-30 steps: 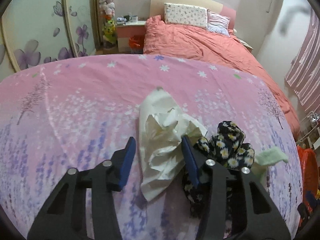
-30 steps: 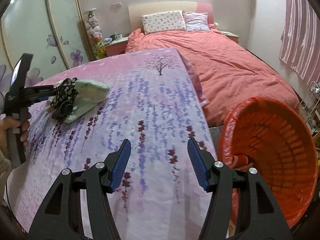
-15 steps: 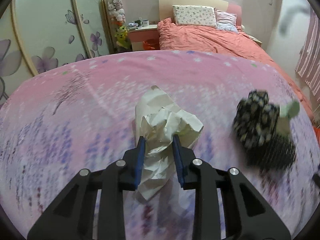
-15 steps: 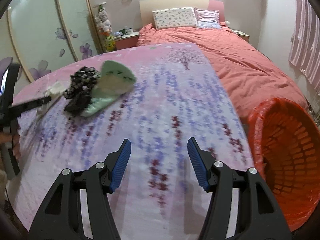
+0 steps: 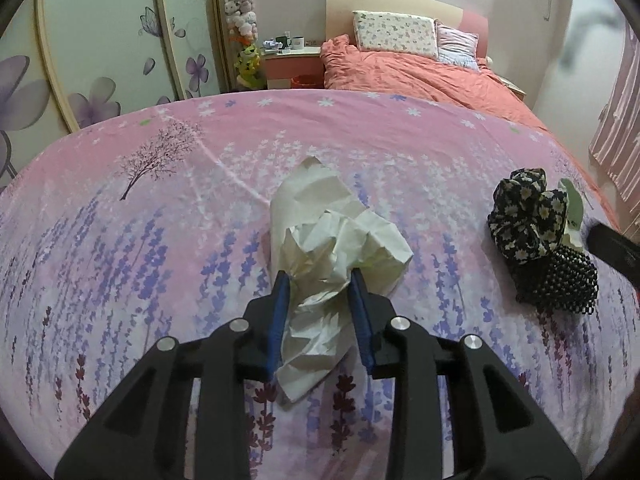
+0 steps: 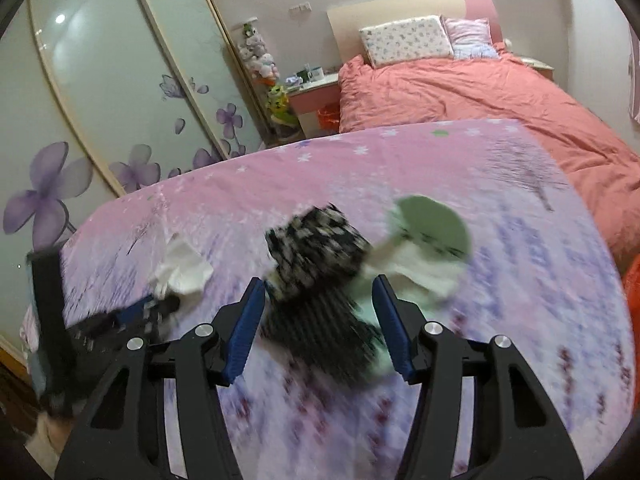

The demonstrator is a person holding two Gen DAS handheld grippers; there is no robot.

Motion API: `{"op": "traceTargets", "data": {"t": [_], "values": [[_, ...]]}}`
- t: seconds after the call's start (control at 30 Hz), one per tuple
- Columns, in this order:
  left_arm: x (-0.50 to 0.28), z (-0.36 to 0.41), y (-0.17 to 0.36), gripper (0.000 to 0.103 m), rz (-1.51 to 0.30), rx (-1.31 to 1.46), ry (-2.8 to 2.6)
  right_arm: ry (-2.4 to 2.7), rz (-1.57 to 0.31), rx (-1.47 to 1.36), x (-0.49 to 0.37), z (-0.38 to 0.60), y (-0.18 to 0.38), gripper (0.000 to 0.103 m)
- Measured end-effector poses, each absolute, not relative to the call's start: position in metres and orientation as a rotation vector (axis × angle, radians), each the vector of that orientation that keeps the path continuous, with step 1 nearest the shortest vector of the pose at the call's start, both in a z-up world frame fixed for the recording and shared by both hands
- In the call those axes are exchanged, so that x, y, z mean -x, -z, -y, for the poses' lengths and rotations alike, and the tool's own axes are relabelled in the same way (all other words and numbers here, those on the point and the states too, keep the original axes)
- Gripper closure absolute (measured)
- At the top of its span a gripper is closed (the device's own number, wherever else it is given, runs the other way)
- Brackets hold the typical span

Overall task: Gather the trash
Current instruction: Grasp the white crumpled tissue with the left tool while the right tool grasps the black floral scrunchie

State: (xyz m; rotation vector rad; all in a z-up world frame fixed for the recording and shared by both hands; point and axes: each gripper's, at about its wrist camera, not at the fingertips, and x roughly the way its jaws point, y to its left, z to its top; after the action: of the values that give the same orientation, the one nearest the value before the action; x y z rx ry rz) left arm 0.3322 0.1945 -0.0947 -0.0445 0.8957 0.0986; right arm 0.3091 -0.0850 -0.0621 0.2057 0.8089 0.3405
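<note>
A crumpled white paper (image 5: 340, 240) lies on the pink flowered tablecloth (image 5: 120, 240). My left gripper (image 5: 318, 280) has its blue pads pressed on the paper's near part, and its jaws are opening slightly. In the blurred right wrist view the paper (image 6: 184, 268) and the left gripper (image 6: 152, 308) show at the left. My right gripper (image 6: 318, 292) stands open and closing a little, just short of a black floral cloth (image 6: 316, 244) that sits in line with its gap, untouched. A dark mesh piece (image 5: 560, 284) and a pale green item (image 6: 432, 232) lie against that cloth.
An orange basket (image 6: 632, 280) peeks in at the right edge, beyond the table. Behind the table stand a bed with a coral quilt (image 5: 420, 72), a nightstand (image 5: 292, 60) and flower-printed wardrobe doors (image 5: 100, 60). The right gripper's dark body (image 5: 612, 248) enters beside the cloth pile.
My left gripper's jaws closed onto the crumpled paper. My right gripper swung left, away from the orange basket, over to the black floral cloth pile.
</note>
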Motion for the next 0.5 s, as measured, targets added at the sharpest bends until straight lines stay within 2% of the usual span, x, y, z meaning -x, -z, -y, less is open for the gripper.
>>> {"op": "traceTargets", "data": {"t": [0.07, 0.13, 0.17, 0.2, 0.3, 0.5], "values": [[-0.332, -0.195, 0.095, 0.071, -0.896, 0.042, -0.1, -0.314, -0.834, -0.185, -0.325, 0.073, 0.068, 0.049], [-0.332, -0.195, 0.095, 0.071, -0.896, 0.047, -0.097, -0.303, -0.851, -0.173, -0.332, 0.069, 0.072, 0.065], [-0.332, -0.196, 0.095, 0.071, -0.896, 0.05, -0.096, -0.303, -0.861, -0.167, -0.335, 0.068, 0.075, 0.084], [-0.333, -0.196, 0.096, 0.071, -0.896, 0.051, -0.095, -0.304, -0.868, -0.163, -0.336, 0.067, 0.077, 0.093], [-0.333, -0.197, 0.096, 0.071, -0.896, 0.052, -0.095, -0.299, -0.833, -0.174, -0.323, 0.077, 0.073, 0.097], [-0.333, -0.199, 0.097, 0.071, -0.896, 0.052, -0.095, -0.257, -0.725, -0.197, -0.283, 0.119, 0.048, 0.097]]}}
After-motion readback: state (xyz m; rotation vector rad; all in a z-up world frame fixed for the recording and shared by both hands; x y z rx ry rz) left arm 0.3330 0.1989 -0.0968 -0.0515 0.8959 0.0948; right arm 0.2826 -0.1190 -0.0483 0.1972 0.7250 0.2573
